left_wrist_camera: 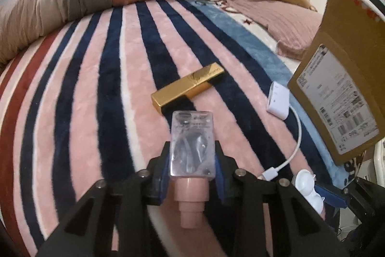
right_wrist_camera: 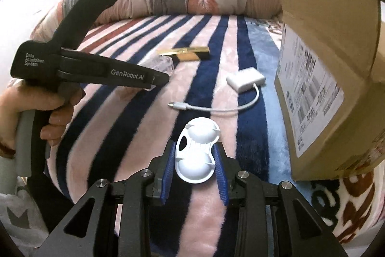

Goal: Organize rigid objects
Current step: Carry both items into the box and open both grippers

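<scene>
Left fingers (left_wrist_camera: 166,155) clamped on clear bottle (left_wrist_camera: 192,143); right fingers (right_wrist_camera: 170,160) clamp white holder (right_wrist_camera: 197,155); hand (right_wrist_camera: 36,110) only in right view.

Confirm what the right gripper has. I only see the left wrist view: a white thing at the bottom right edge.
Observer: The right gripper is shut on a white plastic piece with two domes.
Operator: Is my bottle seen from there?
Observer: Barely. The left gripper hides most of the bottle; only its clear end shows past the fingers.
Operator: Who holds the left gripper?
Observer: A bare hand wraps its handle at the left edge.
Operator: Is the adapter cable free?
Observer: Yes. The adapter and its plug lie alone on the blanket, apart from the box.
</scene>
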### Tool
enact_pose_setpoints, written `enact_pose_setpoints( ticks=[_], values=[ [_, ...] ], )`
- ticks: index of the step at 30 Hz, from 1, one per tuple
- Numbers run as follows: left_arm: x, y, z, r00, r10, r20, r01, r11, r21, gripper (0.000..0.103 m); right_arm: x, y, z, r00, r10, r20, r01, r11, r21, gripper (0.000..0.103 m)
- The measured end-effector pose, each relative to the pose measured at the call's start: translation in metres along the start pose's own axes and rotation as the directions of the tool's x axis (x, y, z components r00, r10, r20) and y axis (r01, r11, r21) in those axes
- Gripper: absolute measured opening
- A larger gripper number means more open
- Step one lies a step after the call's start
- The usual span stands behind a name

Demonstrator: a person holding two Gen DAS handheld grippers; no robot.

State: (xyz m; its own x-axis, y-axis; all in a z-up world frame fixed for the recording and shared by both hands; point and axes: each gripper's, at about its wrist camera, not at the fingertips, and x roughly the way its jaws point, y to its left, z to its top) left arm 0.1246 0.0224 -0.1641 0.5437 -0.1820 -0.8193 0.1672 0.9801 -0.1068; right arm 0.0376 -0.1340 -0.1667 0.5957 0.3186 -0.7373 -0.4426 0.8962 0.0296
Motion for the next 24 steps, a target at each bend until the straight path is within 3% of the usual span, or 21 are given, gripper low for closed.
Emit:
enact_pose_setpoints(
  ticks=[3,6,9,13,17,21,24],
  values=[
    [-0.029,-0.001,0.003,0.999,-0.002,0.053,0.001,1.000,0.001,0.028,-0.021,0.008,0.006,0.998,0.053,0.039,-0.051,0.998,-0.029,0.027],
    [-0.075,-0.007,0.014,0.992,0.006,0.124,-0.009,1.000,0.024,0.028,-0.058,0.014,0.025,0.984,0.117,0.136,-0.109,0.992,-0.065,0.027],
    [-0.119,-0.021,0.029,0.981,0.004,0.196,-0.014,0.999,0.049,0.028,-0.104,0.011,0.042,0.955,0.100,0.278,-0.074,0.992,-0.103,0.027],
    [-0.155,-0.048,0.051,0.963,-0.071,0.258,0.042,0.993,0.114,0.028,-0.147,-0.024,0.057,0.927,0.034,0.372,-0.022,0.999,-0.037,0.027],
    [-0.165,-0.090,0.071,0.951,-0.178,0.254,0.132,0.974,0.186,0.028,-0.163,-0.075,0.065,0.929,-0.118,0.351,0.107,0.993,0.050,0.027],
    [-0.158,-0.136,0.086,0.944,-0.256,0.208,0.202,0.947,0.248,0.028,-0.149,-0.120,0.068,0.955,-0.197,0.222,0.178,0.978,0.106,0.027],
    [-0.151,-0.160,0.092,0.941,-0.292,0.172,0.239,0.932,0.273,0.028,-0.136,-0.138,0.063,0.960,-0.240,0.145,0.230,0.970,0.079,0.027]
  ],
)
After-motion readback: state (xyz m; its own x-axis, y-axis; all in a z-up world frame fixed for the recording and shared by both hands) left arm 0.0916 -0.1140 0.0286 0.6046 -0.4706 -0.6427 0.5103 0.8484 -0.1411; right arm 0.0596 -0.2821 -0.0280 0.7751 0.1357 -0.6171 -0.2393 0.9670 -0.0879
